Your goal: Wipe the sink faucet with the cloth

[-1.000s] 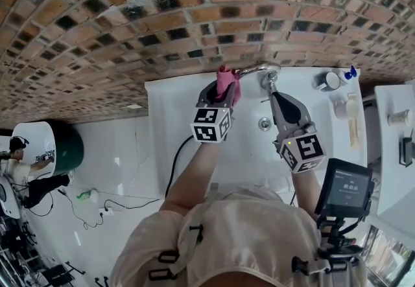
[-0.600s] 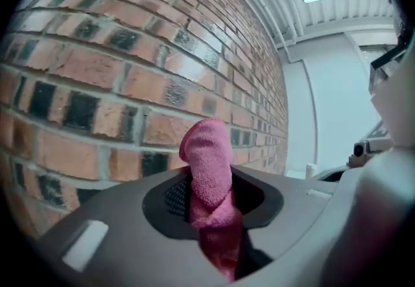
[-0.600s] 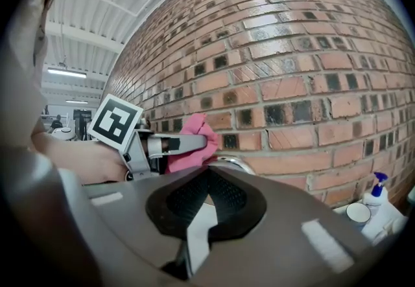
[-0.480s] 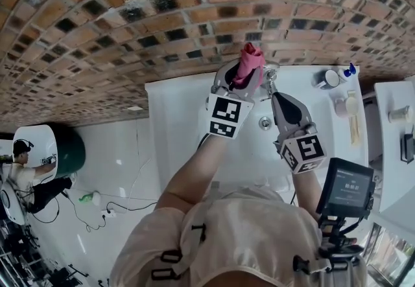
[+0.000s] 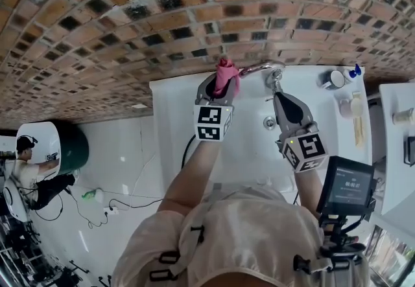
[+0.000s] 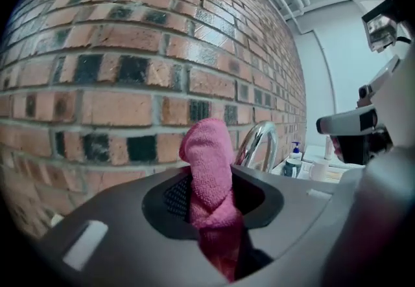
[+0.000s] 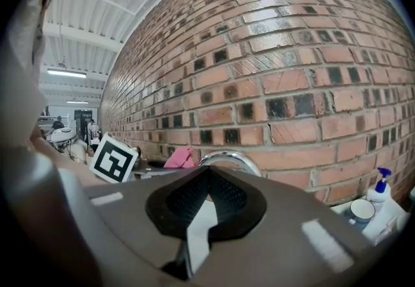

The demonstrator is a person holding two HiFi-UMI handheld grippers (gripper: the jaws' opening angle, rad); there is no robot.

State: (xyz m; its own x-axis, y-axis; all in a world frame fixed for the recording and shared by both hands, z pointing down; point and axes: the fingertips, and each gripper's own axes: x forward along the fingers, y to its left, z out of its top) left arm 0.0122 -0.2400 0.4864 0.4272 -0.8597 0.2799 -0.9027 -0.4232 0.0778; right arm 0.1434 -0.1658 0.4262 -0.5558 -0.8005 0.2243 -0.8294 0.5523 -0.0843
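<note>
Left tongs (image 5: 222,85), clamped on the upright pink cloth (image 5: 225,74), have swung back off the faucet (image 5: 259,69) to just left of its spout, so I judge another pass is needed, while right tongs (image 5: 277,93) wait closed and empty near the faucet.

Brick wall (image 5: 130,33) ahead of me. To my right, a white mug (image 5: 332,78) stands just beside a blue-topped pump bottle (image 5: 353,72). On the white floor (image 5: 117,149) to my left are a dark green bin (image 5: 74,149) and loose cables (image 5: 123,203).
</note>
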